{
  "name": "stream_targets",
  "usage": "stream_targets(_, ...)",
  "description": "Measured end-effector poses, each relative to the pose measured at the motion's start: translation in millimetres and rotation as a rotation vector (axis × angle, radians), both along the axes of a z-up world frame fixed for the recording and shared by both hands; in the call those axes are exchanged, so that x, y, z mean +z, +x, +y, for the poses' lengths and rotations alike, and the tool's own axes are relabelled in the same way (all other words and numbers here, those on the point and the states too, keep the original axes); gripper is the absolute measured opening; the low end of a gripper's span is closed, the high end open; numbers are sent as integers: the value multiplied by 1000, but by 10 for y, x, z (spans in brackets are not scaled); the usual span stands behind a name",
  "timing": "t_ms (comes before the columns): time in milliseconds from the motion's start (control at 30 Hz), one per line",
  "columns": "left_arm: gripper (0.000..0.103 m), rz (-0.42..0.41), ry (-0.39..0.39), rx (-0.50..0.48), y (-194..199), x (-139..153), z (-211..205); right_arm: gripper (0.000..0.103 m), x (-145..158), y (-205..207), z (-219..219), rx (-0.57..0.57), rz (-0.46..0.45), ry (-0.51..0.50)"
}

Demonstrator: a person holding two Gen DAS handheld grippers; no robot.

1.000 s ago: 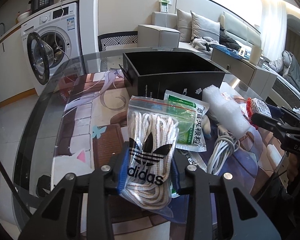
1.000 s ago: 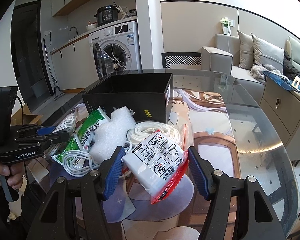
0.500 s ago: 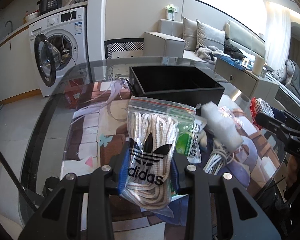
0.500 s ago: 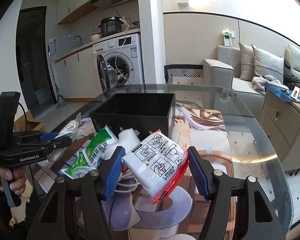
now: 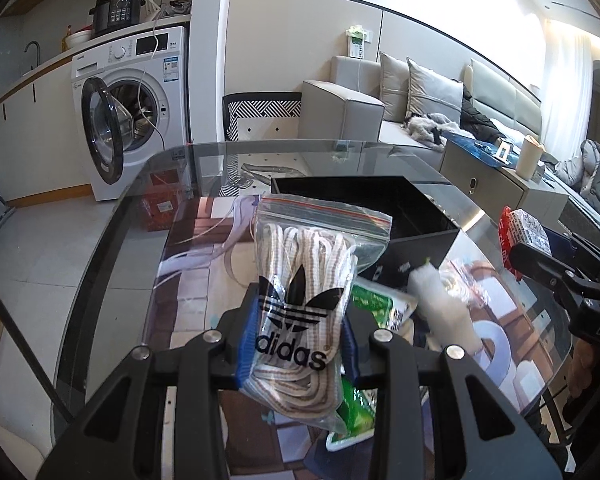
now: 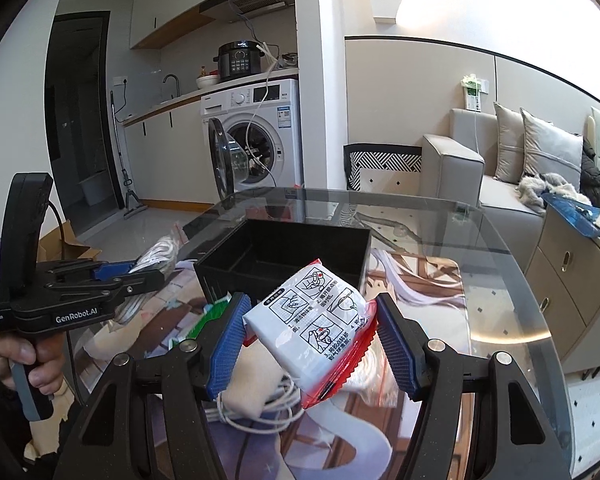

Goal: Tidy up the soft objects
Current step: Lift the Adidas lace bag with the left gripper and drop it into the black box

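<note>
Shoelaces in a clear zip bag (image 5: 304, 300) printed with the adidas logo sit clamped between the blue pads of the left hand-held gripper (image 5: 298, 344), the bag standing upright with its red-striped seal at the top, lifted above the glass bench (image 5: 112, 248). Seen from the right wrist view, the same left hand-held gripper (image 6: 156, 270) is held in a hand (image 6: 16, 364) over the left edge of the bench, the bag of laces (image 6: 160, 254) poking out past its tips. The right hand-held gripper (image 6: 312, 344) grasps a white packet with printed instruction drawings and a red serrated edge (image 6: 316, 328), tilted between the blue pads and raised above the bench; from the left wrist view that packet (image 5: 522, 232) shows at the right, in front of the right hand-held gripper (image 5: 540, 256). An open black box (image 6: 284, 256) stands toward the middle of the bench, just beyond both held packages. Below the grippers, on the near part of the bench, lie a green-and-white pouch (image 5: 374, 308), a white foam-like piece (image 5: 440, 308), a coiled white cable (image 6: 260, 408) and another zip bag holding white cord (image 6: 364, 372), all bunched close together. A washing machine (image 6: 256, 132) with its door open stands beyond the far edge of the bench.
</note>
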State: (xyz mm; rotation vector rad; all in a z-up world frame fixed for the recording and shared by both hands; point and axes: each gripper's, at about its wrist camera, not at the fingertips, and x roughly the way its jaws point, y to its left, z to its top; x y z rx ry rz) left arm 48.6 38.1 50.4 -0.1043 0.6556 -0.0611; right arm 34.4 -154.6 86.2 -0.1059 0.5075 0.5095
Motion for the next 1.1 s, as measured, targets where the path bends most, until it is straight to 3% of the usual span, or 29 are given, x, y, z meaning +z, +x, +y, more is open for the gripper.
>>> stream_targets(467,33,5,-16,-3,363,114,-25,65,139,359,287,60,26,-4)
stream_targets(1100,33,18,-48,-29,899,136,-229,65,-15,1081,387,45,95,7)
